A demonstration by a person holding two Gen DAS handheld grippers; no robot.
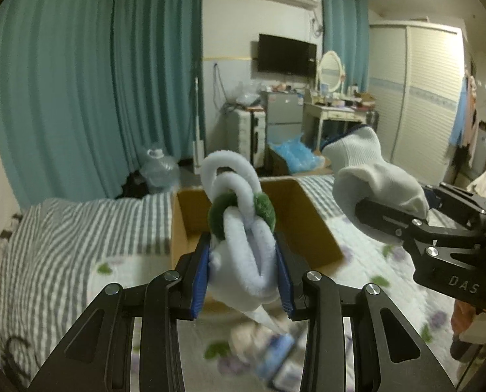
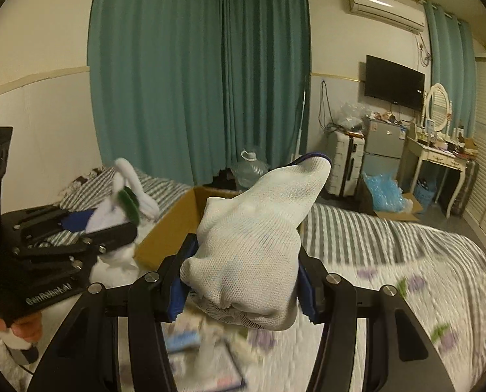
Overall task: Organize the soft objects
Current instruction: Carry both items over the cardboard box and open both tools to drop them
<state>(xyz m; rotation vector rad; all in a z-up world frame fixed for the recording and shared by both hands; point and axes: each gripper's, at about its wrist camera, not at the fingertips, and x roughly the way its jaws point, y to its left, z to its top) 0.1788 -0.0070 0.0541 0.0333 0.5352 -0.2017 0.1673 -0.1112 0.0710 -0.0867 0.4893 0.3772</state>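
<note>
My left gripper point(image 1: 243, 277) is shut on a white plush toy point(image 1: 239, 228) with fuzzy white loops and a dark green ring, held up above the bed in front of an open cardboard box point(image 1: 295, 202). My right gripper point(image 2: 243, 287) is shut on a bundled white knit glove point(image 2: 256, 238), also held in the air near the box point(image 2: 174, 225). In the left wrist view the right gripper point(image 1: 370, 215) and glove point(image 1: 373, 176) are at the right. In the right wrist view the left gripper point(image 2: 112, 225) with the toy point(image 2: 128, 192) is at the left.
The box sits on a bed with a grey striped cover point(image 1: 79, 228) and a white flowered quilt point(image 2: 406, 294). Blurred small items point(image 1: 269, 346) lie on the quilt below the grippers. Teal curtains, a water jug point(image 1: 159, 166), suitcase, fridge and dressing table stand behind.
</note>
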